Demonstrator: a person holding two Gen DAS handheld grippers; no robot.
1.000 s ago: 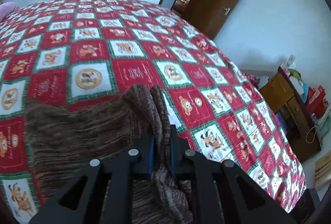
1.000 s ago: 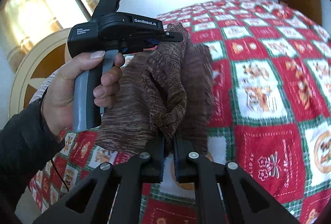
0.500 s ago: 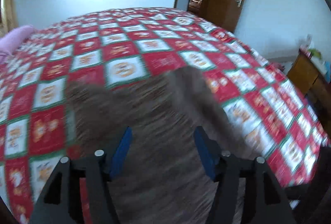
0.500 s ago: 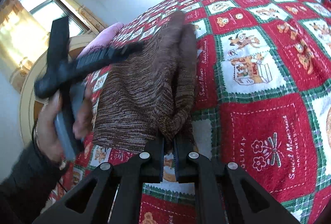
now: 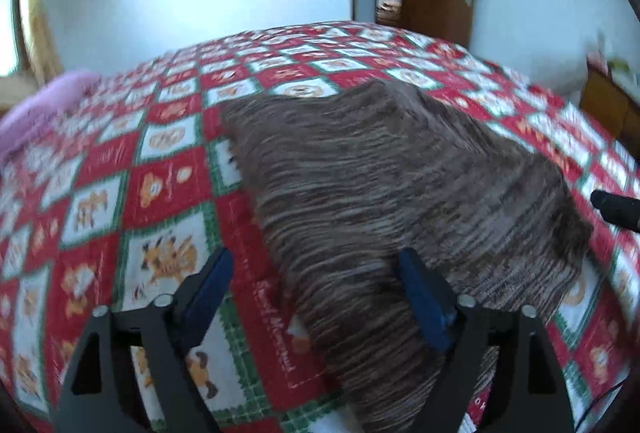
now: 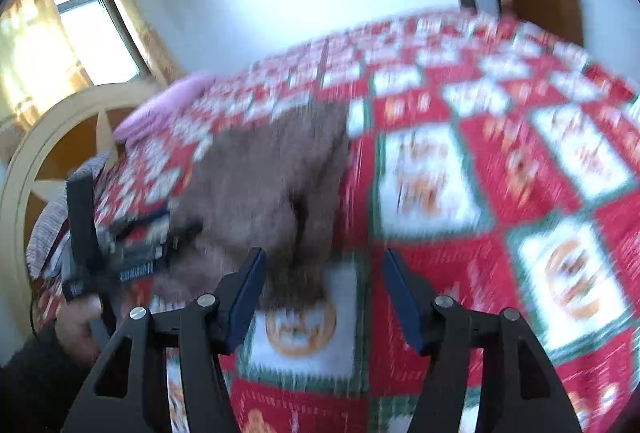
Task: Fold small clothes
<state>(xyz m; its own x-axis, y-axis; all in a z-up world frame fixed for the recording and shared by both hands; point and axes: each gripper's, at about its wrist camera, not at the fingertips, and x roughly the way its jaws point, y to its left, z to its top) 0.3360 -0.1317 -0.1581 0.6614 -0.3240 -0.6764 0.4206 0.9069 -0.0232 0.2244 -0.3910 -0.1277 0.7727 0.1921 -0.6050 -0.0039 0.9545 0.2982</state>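
One pink pillow (image 5: 38,109) lies at the bed's far left corner. One brown knit garment (image 5: 400,185) lies flat on the red patchwork quilt (image 5: 168,185), near the bed's front edge. Two grippers are present. The left gripper (image 5: 316,293) has just been opening: jaws wide, pressing nothing. The right gripper (image 6: 322,293) has just been opening, garment hem released. Both views are motion-blurred; garment type is indeterminate. Bare quilt extends right.

We log little legible — white cursive script on a red quilt (image 5: 276,337) square, too blurred to read.
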